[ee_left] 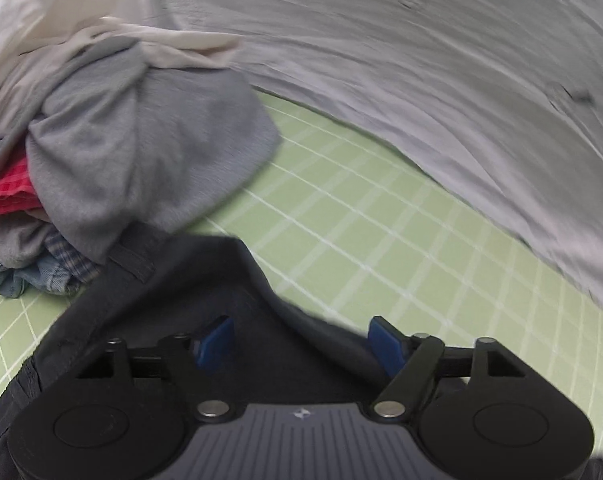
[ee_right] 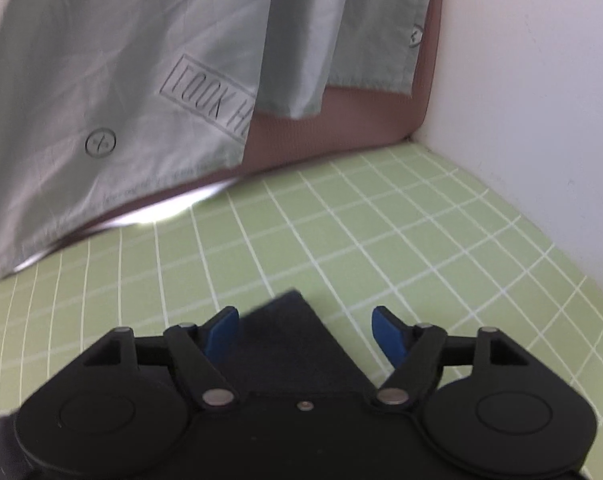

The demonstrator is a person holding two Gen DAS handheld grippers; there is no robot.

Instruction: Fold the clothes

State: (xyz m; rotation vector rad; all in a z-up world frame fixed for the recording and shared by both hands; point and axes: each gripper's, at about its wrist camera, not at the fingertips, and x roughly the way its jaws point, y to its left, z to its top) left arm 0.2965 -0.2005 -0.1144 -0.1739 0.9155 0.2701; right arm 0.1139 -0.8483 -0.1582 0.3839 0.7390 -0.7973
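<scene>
A dark navy garment [ee_left: 189, 280] lies on the green grid mat [ee_left: 381, 232] right under my left gripper [ee_left: 303, 344], which is open with its blue pads [ee_left: 217, 340] spread above the cloth. In the right wrist view a corner of the same dark garment [ee_right: 289, 332] lies between the fingers of my right gripper [ee_right: 305, 332], which is open; its blue pads [ee_right: 387, 332] do not grip the cloth. A pale grey shirt [ee_left: 421, 60] hangs or lies beyond the mat; it also shows in the right wrist view [ee_right: 121, 80] with printed lettering.
A heap of clothes [ee_left: 133, 140] sits at the left: grey, cream, red and blue plaid pieces. A white wall [ee_right: 533, 100] borders the green mat [ee_right: 381, 232] on the right. A brown surface [ee_right: 341, 128] shows beyond the mat.
</scene>
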